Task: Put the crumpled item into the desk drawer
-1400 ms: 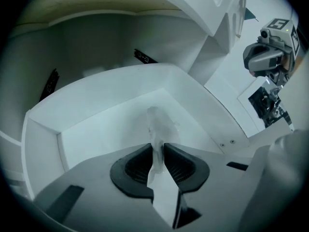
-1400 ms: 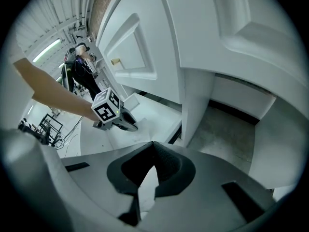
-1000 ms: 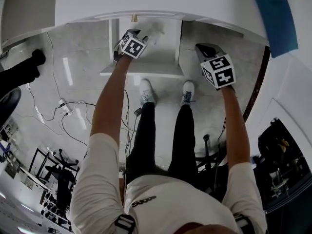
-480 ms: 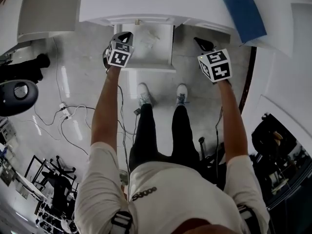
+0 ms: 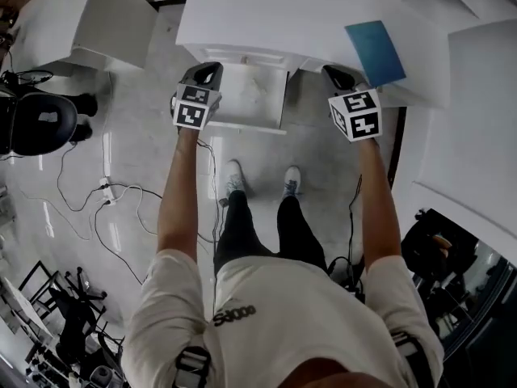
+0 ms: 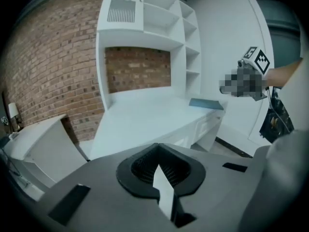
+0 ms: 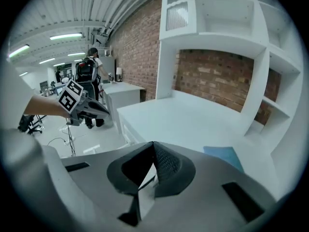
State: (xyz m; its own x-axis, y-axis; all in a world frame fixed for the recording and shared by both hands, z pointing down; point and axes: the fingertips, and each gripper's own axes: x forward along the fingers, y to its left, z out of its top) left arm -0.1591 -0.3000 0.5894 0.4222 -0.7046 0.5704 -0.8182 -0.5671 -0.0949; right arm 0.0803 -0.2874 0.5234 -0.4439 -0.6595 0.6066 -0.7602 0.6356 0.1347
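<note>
Lying faintly in drawer (image 5: pixel 242 125), perhaps crumpled item (image 5: pixel 259 84).

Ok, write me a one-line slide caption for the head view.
Person at a white desk, left gripper and right gripper flanking its open drawer, blue sheet on top.

Drawer (image 5: pixel 236 107): back end runs under the surface (image 5: pixel 266 14), unseen. Faint marks (image 5: pixel 258 83) on its floor, too small for me to call. Surface cut off at head view's top edge. Chair (image 5: pixel 36 124) clipped at left edge.
</note>
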